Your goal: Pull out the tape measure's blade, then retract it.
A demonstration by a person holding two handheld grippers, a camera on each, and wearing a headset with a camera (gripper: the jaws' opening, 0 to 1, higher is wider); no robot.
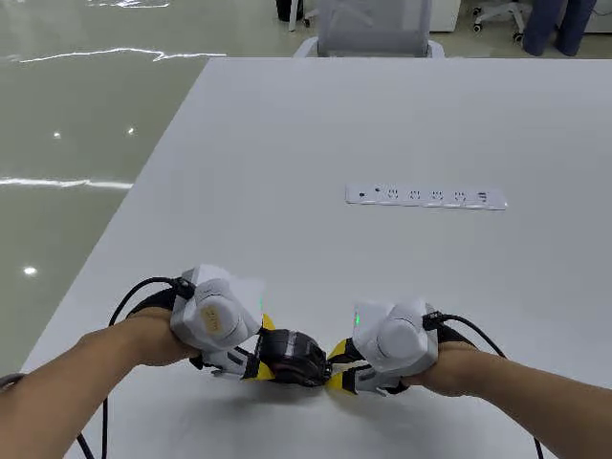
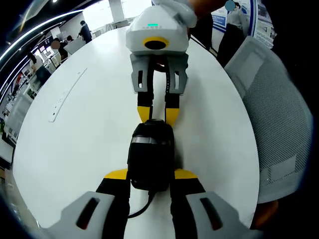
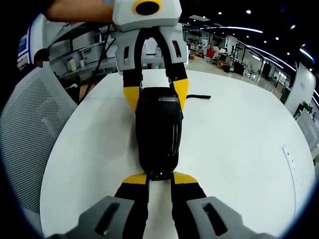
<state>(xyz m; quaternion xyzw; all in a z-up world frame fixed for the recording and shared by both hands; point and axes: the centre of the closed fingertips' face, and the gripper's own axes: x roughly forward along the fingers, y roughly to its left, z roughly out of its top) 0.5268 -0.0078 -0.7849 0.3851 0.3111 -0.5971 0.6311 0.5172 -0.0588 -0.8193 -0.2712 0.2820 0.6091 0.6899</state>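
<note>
White table [image 1: 382, 124], near edge: black tape measure [image 1: 293, 358] lying between two facing grippers. Left gripper [image 1: 259, 346]: jaws clamped against the case's two sides. Right gripper [image 1: 337, 366]: jaws almost together, pinching the case's opposite end. Mid-table: white power strip [image 1: 426, 197], well apart. Far edge: grey mesh chair [image 1: 373, 27].

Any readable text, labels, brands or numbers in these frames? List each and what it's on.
No text here can be read.
tape measure: black case, no readable brand or numbers on it.
power strip: small marks by the sockets, too small to read.
background posters: blurred, unreadable.
</note>
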